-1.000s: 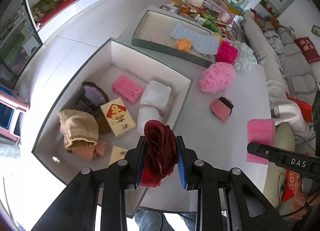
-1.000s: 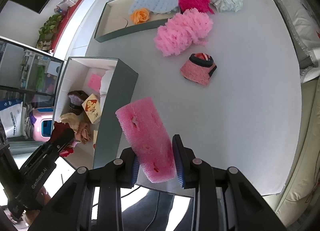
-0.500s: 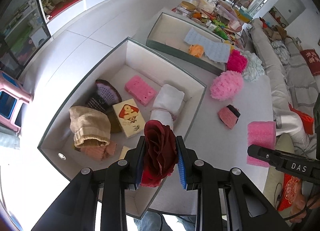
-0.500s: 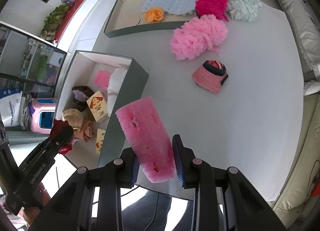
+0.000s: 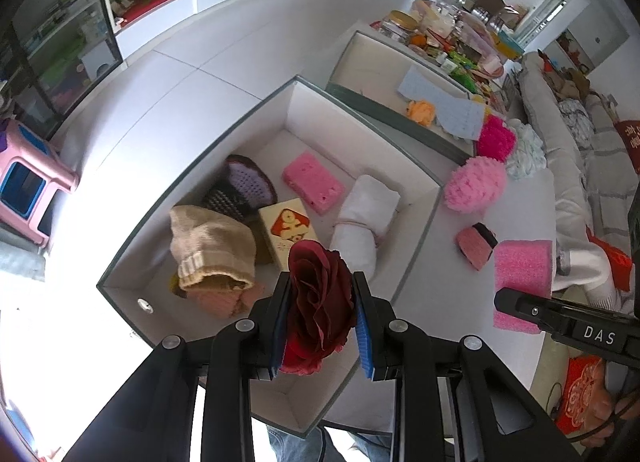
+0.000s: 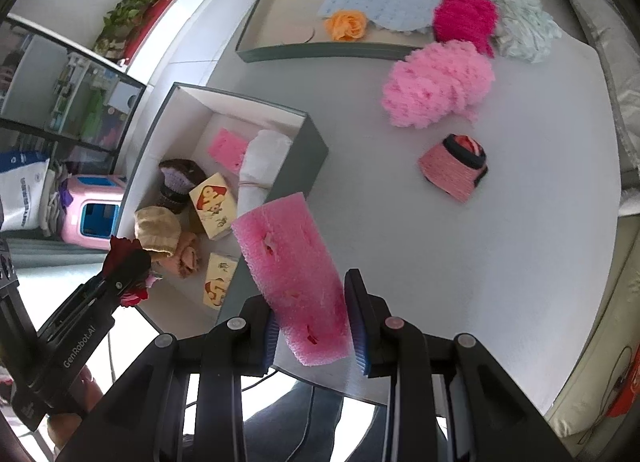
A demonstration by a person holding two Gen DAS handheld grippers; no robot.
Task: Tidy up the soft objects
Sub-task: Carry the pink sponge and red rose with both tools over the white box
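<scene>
My left gripper (image 5: 322,320) is shut on a dark red fabric rose (image 5: 318,302), held above the near end of a deep white-lined box (image 5: 256,126). In that box lie a beige knit hat (image 5: 212,250), a pink sponge (image 5: 314,182), a rolled white cloth (image 5: 366,218) and a small printed carton (image 5: 288,228). My right gripper (image 6: 312,322) is shut on a pink foam block (image 6: 294,282), hanging over the table just right of the box wall (image 6: 298,158). The rose (image 6: 122,250) also shows at the left of the right wrist view.
A shallow tray (image 6: 332,50) at the back holds an orange flower (image 6: 346,24) and a light blue mat (image 6: 384,2). On the table (image 6: 540,262) lie a fluffy pink bundle (image 6: 438,84), a magenta one (image 6: 464,18), a pale cloth (image 6: 526,26) and a small pink knit pouch (image 6: 454,172). A sofa borders the right.
Both grippers have drifted sideways and rolled a little while keeping their grips. The box now sits more centrally under the rose; the foam block stays beside the box wall.
</scene>
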